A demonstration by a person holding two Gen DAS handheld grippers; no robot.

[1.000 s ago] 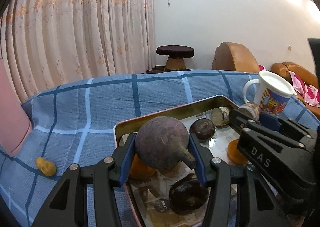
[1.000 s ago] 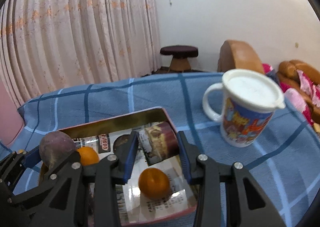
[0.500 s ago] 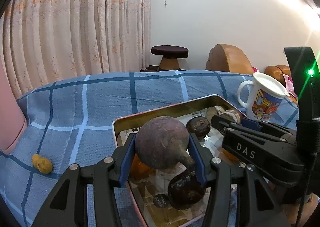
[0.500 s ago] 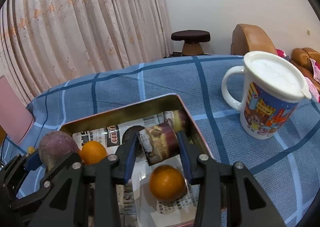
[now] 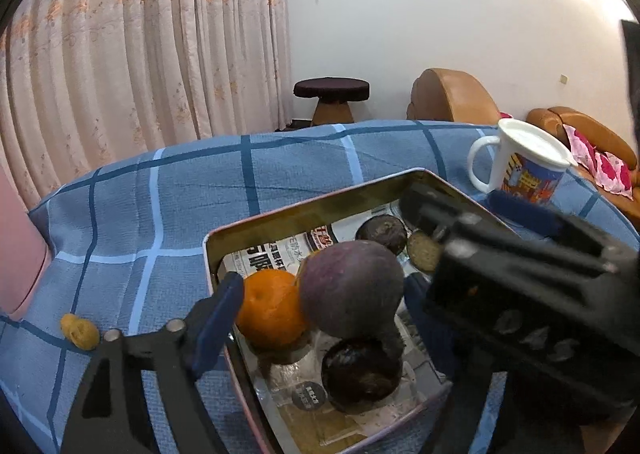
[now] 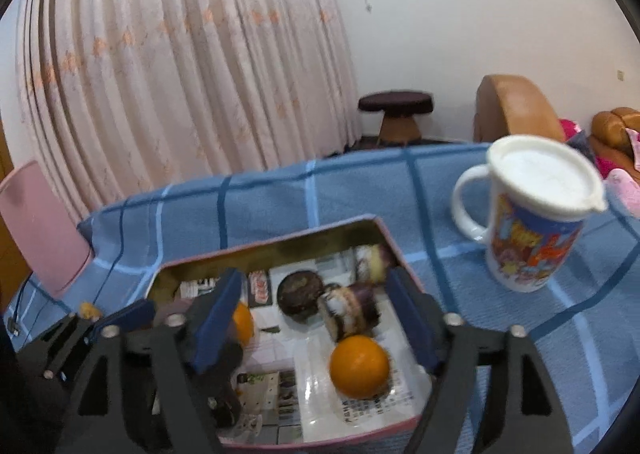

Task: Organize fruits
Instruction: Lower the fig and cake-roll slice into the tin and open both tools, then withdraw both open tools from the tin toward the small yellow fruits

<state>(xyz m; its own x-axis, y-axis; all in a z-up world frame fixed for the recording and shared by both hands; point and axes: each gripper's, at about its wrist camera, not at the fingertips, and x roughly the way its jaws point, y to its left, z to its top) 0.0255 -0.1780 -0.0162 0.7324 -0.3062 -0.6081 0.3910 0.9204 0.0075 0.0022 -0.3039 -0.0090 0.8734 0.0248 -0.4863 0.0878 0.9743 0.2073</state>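
Shiny metal tin (image 5: pixel 304 210), paper-lined, on woven checked cloth (image 5: pixel 168 206).

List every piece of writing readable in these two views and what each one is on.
"DAS": blurred raised letters on the right gripper body, left wrist view.
Newspaper lining the tin: large printed characters, too cut off to read.
Round dark sticker in the tin: too small to read.
Mug: cartoon print, no readable words.
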